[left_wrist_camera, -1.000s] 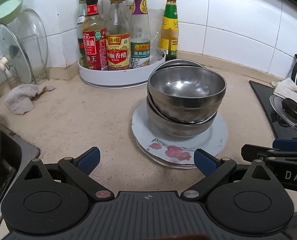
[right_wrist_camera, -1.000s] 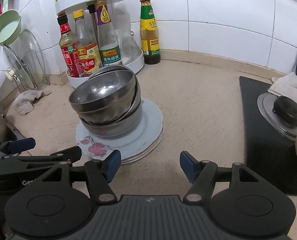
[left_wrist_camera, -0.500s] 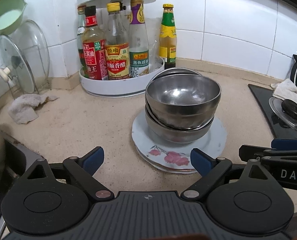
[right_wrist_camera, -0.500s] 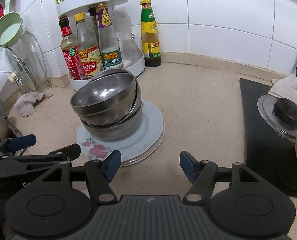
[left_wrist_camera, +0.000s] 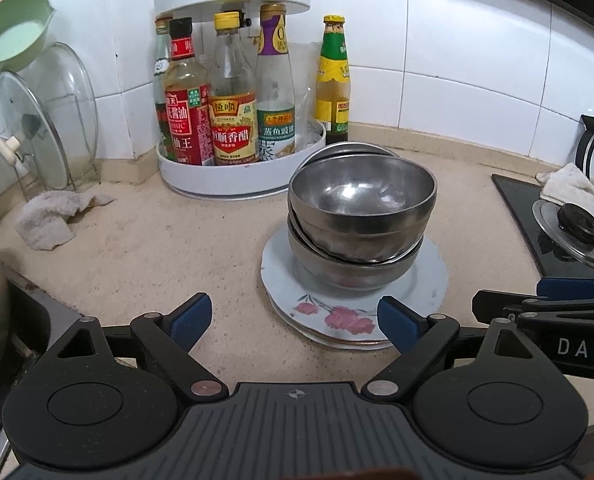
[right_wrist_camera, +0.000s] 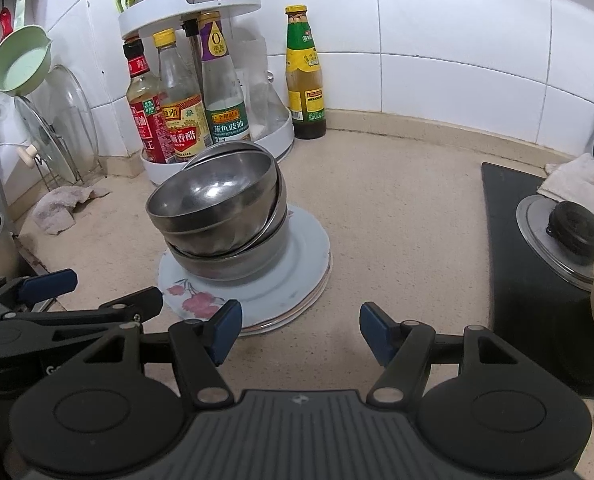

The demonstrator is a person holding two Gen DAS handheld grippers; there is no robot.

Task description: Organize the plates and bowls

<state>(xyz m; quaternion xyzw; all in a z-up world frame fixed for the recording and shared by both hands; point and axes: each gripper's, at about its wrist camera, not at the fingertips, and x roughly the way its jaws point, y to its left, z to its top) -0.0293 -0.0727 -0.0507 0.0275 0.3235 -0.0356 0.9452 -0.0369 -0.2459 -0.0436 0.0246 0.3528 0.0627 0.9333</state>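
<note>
Both grippers are parked short of the stack, nothing held. My left gripper (left_wrist_camera: pixel 291 322) has its jaws wide; they've just been closing in a little, with only bare counter between them. My right gripper (right_wrist_camera: pixel 300 330) sits at a middling gap, also empty.

The steel bowls (left_wrist_camera: pixel 361 216) are nested on the plates (left_wrist_camera: pixel 433 276), mid-counter, near the front edge. The top bowls sit tilted and off-centre in the bottom one, so I judge the nest loose: lift from the rim and it may slide. The plates aren't flush either; the lower rims poke out on the near side, which gives a lip to get a finger under.

The left gripper's right finger (left_wrist_camera: pixel 397 322) is just short of that near plate rim. The right gripper is offset to the stack's right, over open counter (right_wrist_camera: pixel 397 216).

Room:
- right of the stack: open counter up to the black stove (right_wrist_camera: pixel 537 280)
- far left: bottle rack (left_wrist_camera: pixel 233 184) is close behind the bowls, little clearance there
- left: clear counter out to the rag (left_wrist_camera: pixel 53 216), then the sink edge
- the two grippers are nearly side by side, so I'd watch for a clash.
</note>
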